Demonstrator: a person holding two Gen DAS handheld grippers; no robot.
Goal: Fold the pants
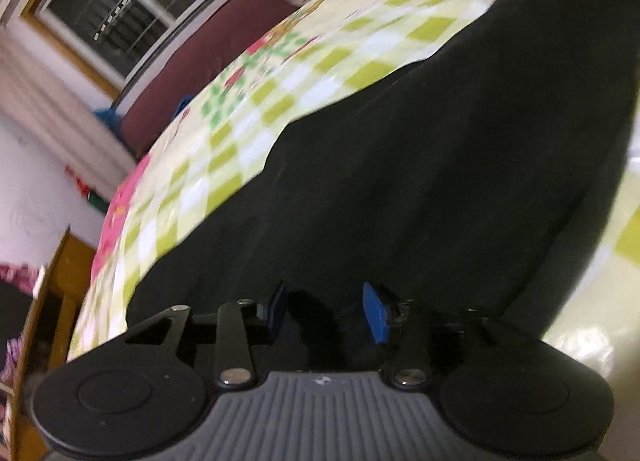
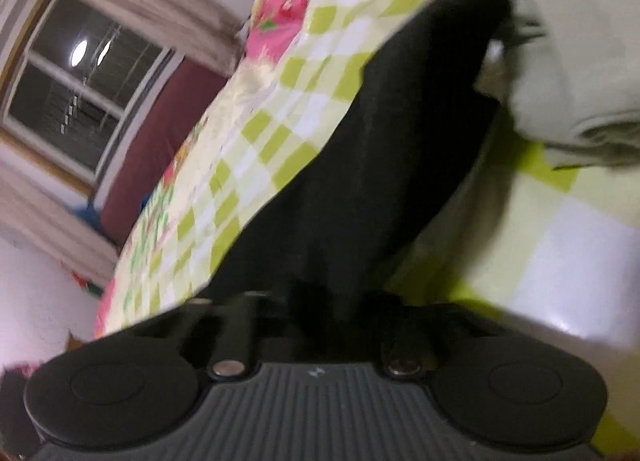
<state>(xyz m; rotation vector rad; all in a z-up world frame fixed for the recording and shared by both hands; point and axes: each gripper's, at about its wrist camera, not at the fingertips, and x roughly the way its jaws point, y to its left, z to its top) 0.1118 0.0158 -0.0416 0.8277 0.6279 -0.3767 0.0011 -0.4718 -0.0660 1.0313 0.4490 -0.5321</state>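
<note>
On the bed's checked green quilt [image 1: 280,109] the black pants [image 1: 440,161] lie stretched out flat. The left gripper [image 1: 326,311] has its blue pads apart over the near edge; the right gripper [image 2: 332,301] is too blurry to tell, looks pinched in dark fabric

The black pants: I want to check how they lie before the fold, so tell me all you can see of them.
The black pants are plain, matte, soft-looking cloth, lying spread along the checked green-and-white bedspread. In the right wrist view they narrow toward the far end, beside a pale folded cloth. The left gripper stands over the near edge, blue pads apart. The right gripper's tips are lost against the dark cloth.
</note>
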